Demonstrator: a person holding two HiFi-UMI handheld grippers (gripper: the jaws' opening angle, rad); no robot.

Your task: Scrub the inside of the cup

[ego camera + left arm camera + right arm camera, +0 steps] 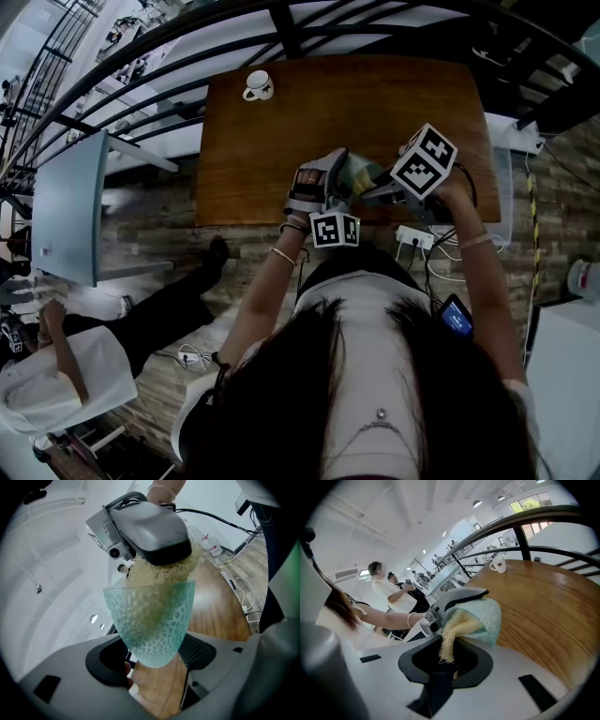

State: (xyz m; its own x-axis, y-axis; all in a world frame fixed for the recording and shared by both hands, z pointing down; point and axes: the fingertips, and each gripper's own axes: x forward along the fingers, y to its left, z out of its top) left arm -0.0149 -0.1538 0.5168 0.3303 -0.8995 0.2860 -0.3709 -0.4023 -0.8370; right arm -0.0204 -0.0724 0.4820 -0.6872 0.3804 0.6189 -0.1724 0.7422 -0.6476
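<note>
You're mid-scrub: your left gripper (157,663) is clamped on the base of the cup (154,620), a pale aqua, see-through tumbler with a dimpled skin, held over the near edge of the wooden table (281,141). Your right gripper (447,660) pinches a tail of the straw-coloured, fibrous scrubber (459,623) stuffed into the cup's mouth. Next, I'd judge, you must twist that wad round the inner wall with the left grip firm; a small white mug (258,85) sits at the far left corner.
</note>
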